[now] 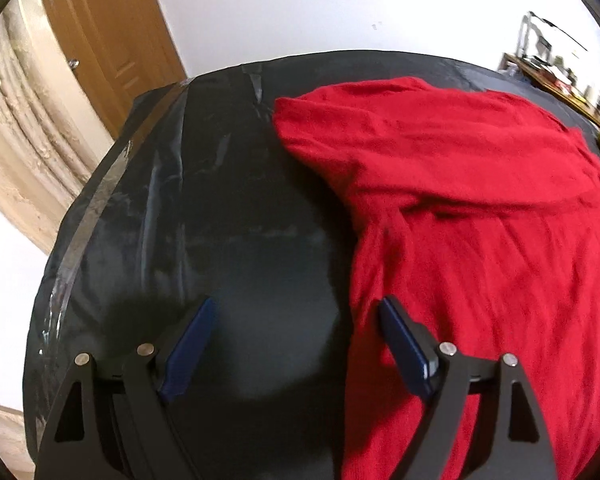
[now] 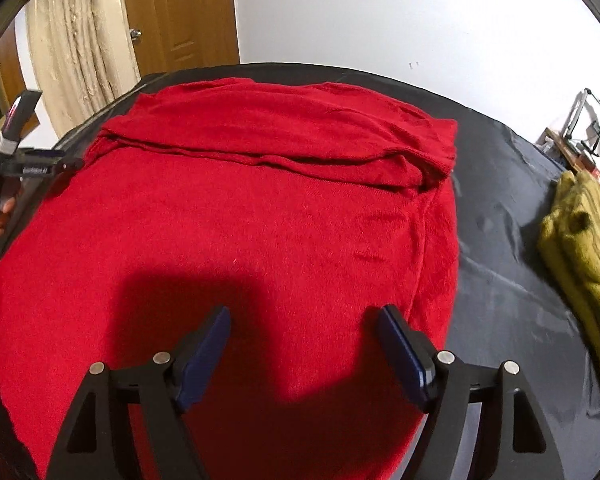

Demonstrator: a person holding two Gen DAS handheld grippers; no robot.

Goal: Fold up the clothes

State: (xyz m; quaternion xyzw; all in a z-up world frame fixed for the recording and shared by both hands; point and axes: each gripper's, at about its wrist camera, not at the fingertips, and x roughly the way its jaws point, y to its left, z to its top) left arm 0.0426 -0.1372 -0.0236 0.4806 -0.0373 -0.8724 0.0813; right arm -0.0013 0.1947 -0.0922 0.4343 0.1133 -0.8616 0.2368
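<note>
A red knit garment (image 2: 260, 216) lies spread on a black-covered table (image 2: 508, 264), its far part folded back toward me in a doubled band (image 2: 284, 136). In the left wrist view the same red garment (image 1: 480, 208) fills the right half, its left edge running down past my left gripper (image 1: 296, 312). That gripper is open, one blue pad over bare black cover, the other over red cloth. My right gripper (image 2: 304, 316) hangs open above the near middle of the garment, nothing between its pads. The left gripper (image 2: 40, 164) also shows at the left edge of the right wrist view, held by a hand.
An olive patterned cloth (image 2: 580, 248) lies heaped at the table's right side. Shiny tape strips (image 1: 100, 196) run along the table's left edge. A wooden door (image 2: 180, 12), a cream curtain (image 2: 76, 52) and a cluttered shelf (image 2: 592, 140) stand beyond the table.
</note>
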